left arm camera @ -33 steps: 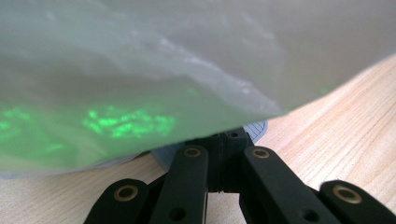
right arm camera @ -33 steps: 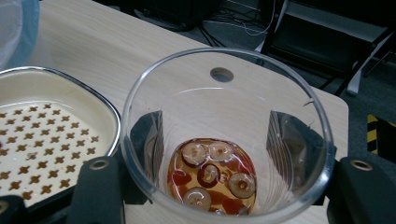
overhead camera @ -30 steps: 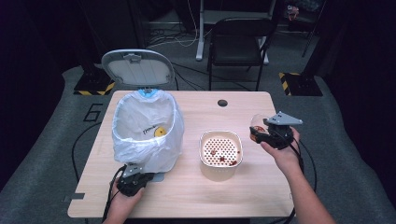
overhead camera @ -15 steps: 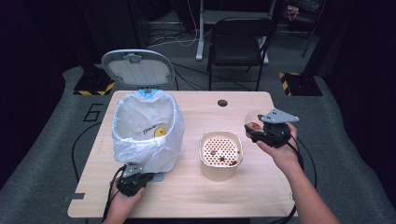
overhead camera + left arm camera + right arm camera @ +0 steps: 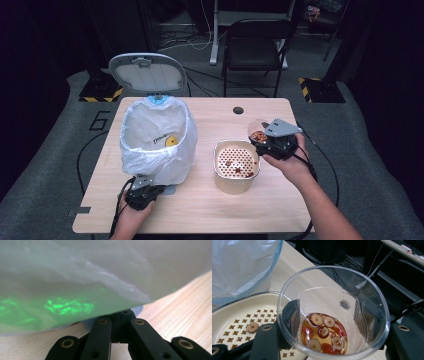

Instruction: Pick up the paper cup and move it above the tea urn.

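Note:
A clear plastic cup with red-brown fruit slices in amber liquid is held by my right gripper, which is shut on it. The cup tilts towards a cream strainer bowl at the table's middle, just left of it. A few slices lie on the bowl's perforated insert. My left gripper is at the foot of a bin lined with a white bag. Its jaws stand together, tips on the bin's grey pedal under the bag's overhang.
The bin's grey lid stands open at the back. A yellow item lies inside the bag. The wooden table has a round cable hole near its far edge. A black chair stands behind the table.
My right gripper has carried the cup leftward, closer to the strainer bowl, and tipped it further. The left gripper and the bin have stayed put.

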The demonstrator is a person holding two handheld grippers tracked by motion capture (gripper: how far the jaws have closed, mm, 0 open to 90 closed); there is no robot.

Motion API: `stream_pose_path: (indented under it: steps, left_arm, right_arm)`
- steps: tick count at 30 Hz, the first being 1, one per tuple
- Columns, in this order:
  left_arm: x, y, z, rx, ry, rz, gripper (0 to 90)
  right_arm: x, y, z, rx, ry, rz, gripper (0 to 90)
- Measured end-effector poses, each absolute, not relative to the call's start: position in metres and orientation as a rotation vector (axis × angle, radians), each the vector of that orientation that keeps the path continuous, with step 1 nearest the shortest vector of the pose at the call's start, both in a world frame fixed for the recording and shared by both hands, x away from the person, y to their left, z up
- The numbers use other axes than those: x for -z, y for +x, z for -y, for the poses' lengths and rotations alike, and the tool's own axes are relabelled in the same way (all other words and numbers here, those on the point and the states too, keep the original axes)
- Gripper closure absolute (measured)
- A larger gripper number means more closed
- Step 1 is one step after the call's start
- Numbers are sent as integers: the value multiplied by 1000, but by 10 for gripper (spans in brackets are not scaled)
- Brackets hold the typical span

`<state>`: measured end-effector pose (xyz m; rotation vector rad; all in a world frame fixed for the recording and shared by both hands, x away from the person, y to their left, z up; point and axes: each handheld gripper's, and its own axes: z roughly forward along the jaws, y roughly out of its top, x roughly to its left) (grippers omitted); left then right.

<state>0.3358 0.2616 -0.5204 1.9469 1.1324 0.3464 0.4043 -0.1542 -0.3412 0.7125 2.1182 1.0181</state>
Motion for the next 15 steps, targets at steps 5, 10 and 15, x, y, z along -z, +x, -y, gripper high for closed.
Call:
stream_pose_path:
  steps: [5,10,15]
  left_arm:
    - [521,336,-262,-343,1945,-1129,900]
    - [520,336,-262,-340,1945,-1128,900]
    - [520,336,-262,-342,1945,-1128,900]
  right_arm:
    - [345,406,146,-988,654,-2122,382]
    - [349,409,141,-977,549,-2124,386]
    - [354,415,140,-972,440,-2139,387]
